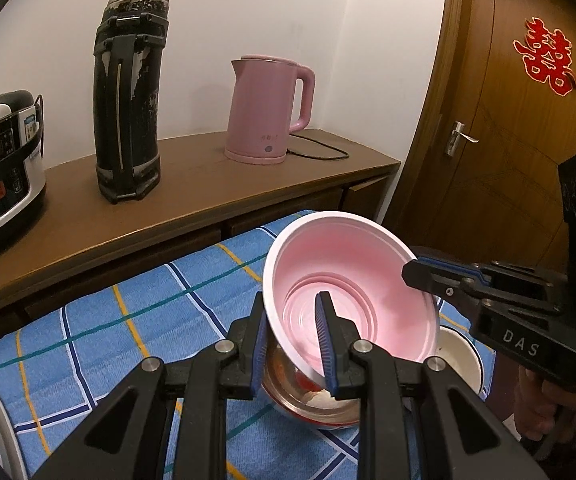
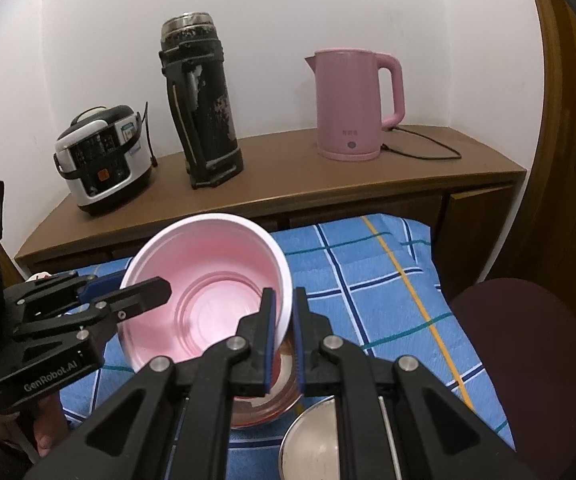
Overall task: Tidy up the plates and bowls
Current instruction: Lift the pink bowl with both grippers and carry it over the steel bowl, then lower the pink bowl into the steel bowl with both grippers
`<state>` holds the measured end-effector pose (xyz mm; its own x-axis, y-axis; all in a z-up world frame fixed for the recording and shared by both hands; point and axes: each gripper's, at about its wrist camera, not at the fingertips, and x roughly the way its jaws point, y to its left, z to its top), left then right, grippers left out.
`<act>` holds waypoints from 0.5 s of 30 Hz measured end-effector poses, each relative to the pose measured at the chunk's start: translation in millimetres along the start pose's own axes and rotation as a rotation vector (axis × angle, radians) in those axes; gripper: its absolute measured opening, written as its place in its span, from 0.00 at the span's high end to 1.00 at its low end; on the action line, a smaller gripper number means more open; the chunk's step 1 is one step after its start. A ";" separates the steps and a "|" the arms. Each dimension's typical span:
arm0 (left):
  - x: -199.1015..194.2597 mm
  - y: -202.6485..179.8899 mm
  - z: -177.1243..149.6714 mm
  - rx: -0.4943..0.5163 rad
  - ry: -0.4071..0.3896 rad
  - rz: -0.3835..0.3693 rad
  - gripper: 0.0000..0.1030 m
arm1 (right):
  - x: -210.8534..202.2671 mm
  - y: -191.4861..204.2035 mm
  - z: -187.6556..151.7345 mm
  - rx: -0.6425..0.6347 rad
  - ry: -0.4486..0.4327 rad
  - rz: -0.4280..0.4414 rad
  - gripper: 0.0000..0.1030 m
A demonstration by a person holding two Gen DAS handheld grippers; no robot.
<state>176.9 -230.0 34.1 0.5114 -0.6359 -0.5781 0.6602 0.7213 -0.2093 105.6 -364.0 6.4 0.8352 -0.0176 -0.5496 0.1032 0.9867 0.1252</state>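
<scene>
Both grippers, left and right, clamp opposite sides of the pink bowl's rim, tilted above a steel bowl.

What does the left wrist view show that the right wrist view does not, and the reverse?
Only the left wrist view: the red paper decoration on the door and a white enamel bowl behind the pink bowl.
Only the right wrist view: a dark maroon chair seat and a steel bowl near the bottom edge.
Both: the pink bowl held tilted by both grippers on its rim, the pink kettle, the black flask, the rice cooker and the blue checked cloth.
</scene>
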 end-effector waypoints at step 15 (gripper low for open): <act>7.8 0.5 -3.4 0.003 0.042 -0.013 0.76 | 8.1 -3.1 -4.6 0.002 0.040 -0.012 0.91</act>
<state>179.3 -233.7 26.8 0.4790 -0.6332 -0.6080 0.6684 0.7120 -0.2150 109.6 -366.4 -2.3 0.8116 -0.0234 -0.5837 0.1145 0.9862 0.1197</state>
